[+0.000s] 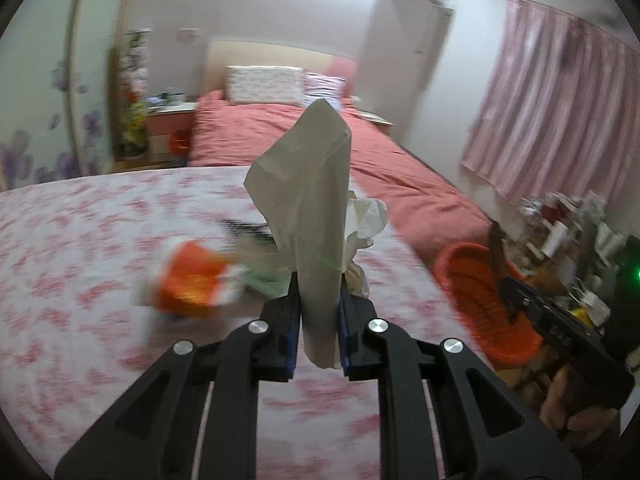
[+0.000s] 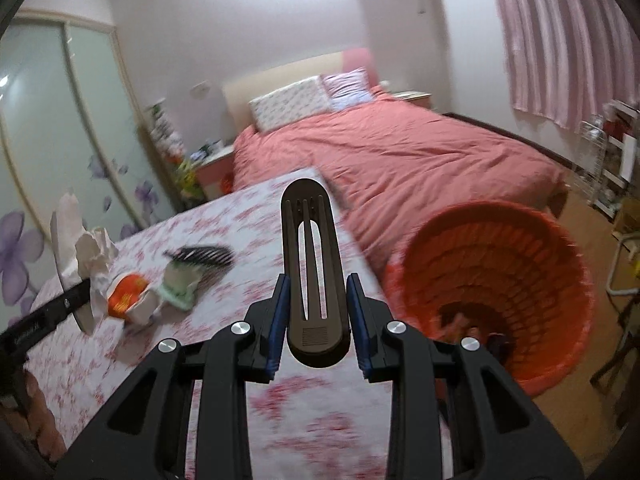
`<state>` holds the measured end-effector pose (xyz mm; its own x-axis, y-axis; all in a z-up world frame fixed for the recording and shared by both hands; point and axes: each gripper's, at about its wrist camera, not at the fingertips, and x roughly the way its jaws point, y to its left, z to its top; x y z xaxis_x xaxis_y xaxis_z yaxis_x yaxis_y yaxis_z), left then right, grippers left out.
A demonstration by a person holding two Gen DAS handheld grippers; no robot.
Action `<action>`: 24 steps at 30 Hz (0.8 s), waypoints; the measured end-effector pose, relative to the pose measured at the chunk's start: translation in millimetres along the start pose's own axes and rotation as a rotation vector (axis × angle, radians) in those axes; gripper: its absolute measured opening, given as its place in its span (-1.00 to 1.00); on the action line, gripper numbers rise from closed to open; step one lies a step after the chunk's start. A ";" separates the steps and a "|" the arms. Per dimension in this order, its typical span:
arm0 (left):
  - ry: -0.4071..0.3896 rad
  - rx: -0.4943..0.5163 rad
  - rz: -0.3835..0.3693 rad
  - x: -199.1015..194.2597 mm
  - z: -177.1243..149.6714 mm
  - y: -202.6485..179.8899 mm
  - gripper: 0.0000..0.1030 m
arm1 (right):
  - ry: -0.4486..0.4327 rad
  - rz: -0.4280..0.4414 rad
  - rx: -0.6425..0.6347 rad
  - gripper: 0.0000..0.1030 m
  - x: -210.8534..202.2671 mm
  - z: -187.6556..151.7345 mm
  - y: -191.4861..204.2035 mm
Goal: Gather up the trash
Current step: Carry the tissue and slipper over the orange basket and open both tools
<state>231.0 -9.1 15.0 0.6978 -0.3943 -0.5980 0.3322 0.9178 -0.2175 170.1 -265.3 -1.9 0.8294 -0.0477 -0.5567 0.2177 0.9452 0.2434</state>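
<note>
The left gripper (image 1: 318,312) was clamped nearly shut on a beige folded paper bag (image 1: 308,200) that stood up between its blue pads, its top rising in front of the bed. The right gripper (image 2: 318,312) gripped a dark brown plastic piece with long slots (image 2: 312,264), elongated and rounded at both ends, the pads pressed to its two sides.

Both were above a table covered with a white cloth with a pink floral print (image 1: 80,248). On the cloth lay more trash: an orange and white wrapper (image 2: 128,296), a pale green item (image 2: 180,284) touching it, and a black comb-like object (image 2: 204,256) just behind; the blur left their exact kind unclear. Crumpled white tissue (image 1: 366,216) showed just behind the paper bag in the left wrist view.

An orange plastic basket with woven-look walls (image 2: 500,264) stood on the floor just beside the table's right edge, with some dark items at its bottom. Beyond the table was a bed with a coral-pink duvet (image 2: 400,152) and patterned pillows (image 2: 288,108). Sliding wardrobe doors with purple flower decals (image 2: 48,152) lined the left, pink striped curtains (image 1: 540,100) hung on the right, and a cluttered shelf (image 1: 568,224) stood beneath them.

White lettering on the side of the left tool, seen from the right wrist view, was too blurred to read.
</note>
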 end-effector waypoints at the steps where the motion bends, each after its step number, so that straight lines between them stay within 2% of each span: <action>1: 0.005 0.009 -0.025 4.9 0.9 -10.7 -0.68 | -0.006 -0.008 0.009 -0.43 -1.1 0.9 -5.2; 8: 0.056 0.110 -0.190 45.6 0.9 -102.8 -0.68 | -0.053 -0.070 0.104 -0.43 -6.0 10.2 -60.0; 12: 0.087 0.161 -0.245 69.2 -2.2 -142.9 -0.68 | -0.056 -0.088 0.150 -0.43 0.5 11.3 -82.2; 19: 0.150 0.218 -0.306 110.8 -11.1 -192.0 -0.65 | -0.033 -0.081 0.247 -0.42 20.2 15.4 -121.7; 20: 0.158 0.223 -0.305 117.2 -12.4 -196.7 -0.62 | -0.023 -0.076 0.259 -0.42 23.3 15.1 -128.6; 23: 0.186 0.230 -0.280 135.3 -17.8 -203.2 -0.28 | -0.002 -0.087 0.284 -0.39 30.0 13.2 -138.2; 24: 0.191 0.230 -0.273 138.3 -18.7 -202.1 -0.22 | 0.004 -0.094 0.286 -0.29 32.1 10.8 -139.8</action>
<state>248.5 -248.3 -38.1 0.4409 -0.5861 -0.6798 0.6370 0.7378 -0.2231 171.8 -402.5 -45.2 0.7969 -0.1292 -0.5901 0.4301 0.8073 0.4041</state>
